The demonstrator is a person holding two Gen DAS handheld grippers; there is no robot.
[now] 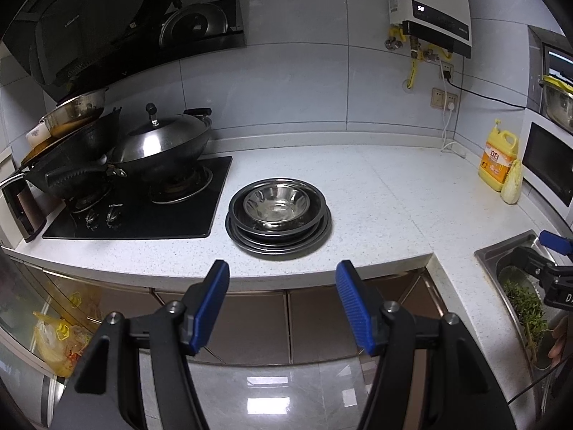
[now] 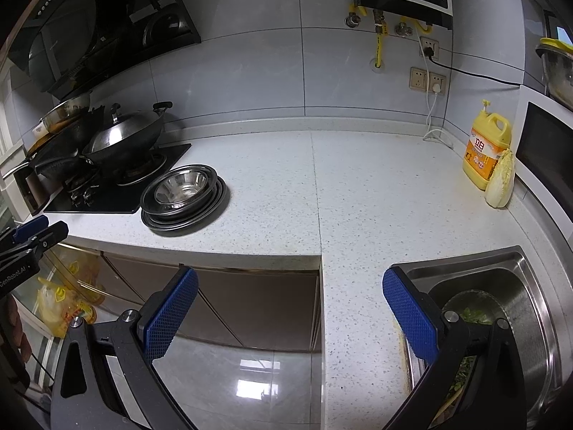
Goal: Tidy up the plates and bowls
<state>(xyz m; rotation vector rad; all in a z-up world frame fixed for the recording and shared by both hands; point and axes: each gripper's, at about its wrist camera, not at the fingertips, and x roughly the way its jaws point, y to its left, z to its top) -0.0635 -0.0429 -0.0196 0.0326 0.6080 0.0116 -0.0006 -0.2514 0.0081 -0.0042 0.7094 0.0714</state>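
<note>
Where the white table (image 1: 358, 186) carries them, we see the steel plates (image 1: 279, 240) stacked flat, with a steel bowl (image 1: 276, 205) sitting upright in the top plate; the bowl looks empty. The stack lies just ahead of the left gripper (image 1: 283, 302), a little beyond the table's front edge, and it touches neither blue pad. From the right gripper (image 2: 290, 315) the same stack (image 2: 184, 200) sits well ahead and to the left, just beside the black hob (image 2: 118, 182).

On the hob stand a lidded wok (image 1: 161, 147) and a dark pan (image 1: 71, 165), with a steel dish (image 1: 77, 109) perched behind them; we cannot tell what any of these hold. To the right of the right gripper, partly behind its right finger, the sink (image 2: 512, 286) holds a steel basin (image 2: 476, 308) with green leaves in it. Far ahead and to the right, a yellow bottle (image 2: 485, 150) stands upright on the table with a cabbage piece (image 2: 499, 179) leaning against it.

The left jaws stand wide apart, and we see nothing between them but cupboard fronts and floor below the table edge. The right jaws are likewise wide, empty, hanging over the table's corner: the left pad over the cupboard front, the right pad at the sink's near rim, though we cannot tell whether it touches the rim. In the right wrist view the left gripper shows at the far left edge, clear of the stack.
</note>
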